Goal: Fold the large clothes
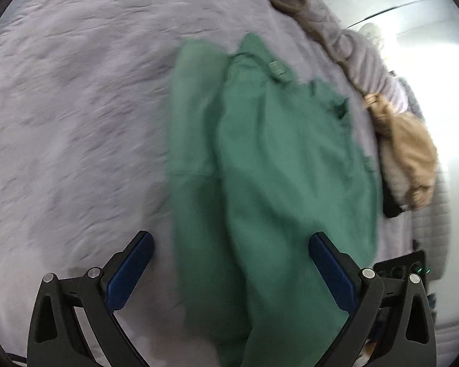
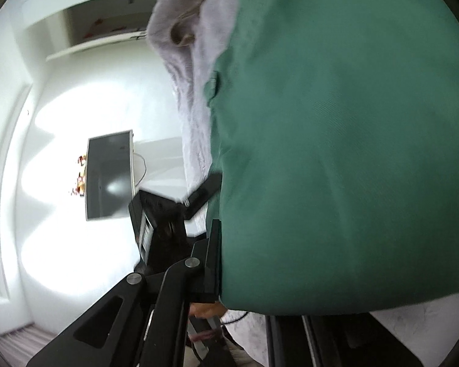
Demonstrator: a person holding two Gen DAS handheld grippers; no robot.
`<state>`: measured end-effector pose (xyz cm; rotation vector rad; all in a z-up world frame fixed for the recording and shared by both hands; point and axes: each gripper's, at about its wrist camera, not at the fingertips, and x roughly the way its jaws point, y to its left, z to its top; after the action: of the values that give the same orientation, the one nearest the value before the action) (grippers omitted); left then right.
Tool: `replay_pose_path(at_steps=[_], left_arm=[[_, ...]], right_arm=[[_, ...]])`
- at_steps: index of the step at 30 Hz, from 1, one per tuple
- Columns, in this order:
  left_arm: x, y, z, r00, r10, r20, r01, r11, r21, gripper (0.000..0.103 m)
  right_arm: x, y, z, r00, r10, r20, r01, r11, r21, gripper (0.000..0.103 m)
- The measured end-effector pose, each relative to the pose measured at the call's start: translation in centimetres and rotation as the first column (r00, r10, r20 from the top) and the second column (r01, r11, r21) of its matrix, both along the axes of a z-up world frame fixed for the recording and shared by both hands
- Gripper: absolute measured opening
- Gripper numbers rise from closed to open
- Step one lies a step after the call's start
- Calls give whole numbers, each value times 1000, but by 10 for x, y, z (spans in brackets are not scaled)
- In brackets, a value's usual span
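Observation:
A green garment (image 1: 260,159) lies on a pale lilac bedcover (image 1: 76,107), folded lengthwise with a loop tab near its far end. My left gripper (image 1: 231,263) is open above the garment's near end, its blue pads (image 1: 131,272) apart on either side of the cloth. In the right wrist view the green garment (image 2: 336,153) fills the right half and drapes over my right gripper (image 2: 226,260). Only its left finger (image 2: 212,260) shows, pressed against the cloth edge; the other finger is hidden under the fabric.
A tan and grey pile of clothes (image 1: 410,153) lies at the bed's right edge, with a black device (image 1: 404,267) near it. In the right wrist view a wall-mounted screen (image 2: 110,177), white walls and a black device (image 2: 156,223) show to the left.

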<state>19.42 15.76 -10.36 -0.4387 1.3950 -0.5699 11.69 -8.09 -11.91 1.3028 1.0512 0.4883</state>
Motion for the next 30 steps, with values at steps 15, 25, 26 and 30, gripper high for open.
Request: replay_pose_path(at_steps=[15,25,26,30], left_arm=[[26,-57,-13,998,-55,-8,56,996,63,35],[10,-106,58,991,-54,120,57,998,-29,17],[9,-121,69,986,-79,147,84,996,-26,17],[3,-188,107,961,-172,219,185,982,-44,17]], right_arm=[[-13,-70,47,991,129,-40,-133,872,-472,11],[22,-104,-22,985,85,-148,-151,835,-528,4],[19,-108,-20,987,90,-135,-146,856,-497,4],[-6,-134,-14,992,83,-97,-115,910,-398,5]])
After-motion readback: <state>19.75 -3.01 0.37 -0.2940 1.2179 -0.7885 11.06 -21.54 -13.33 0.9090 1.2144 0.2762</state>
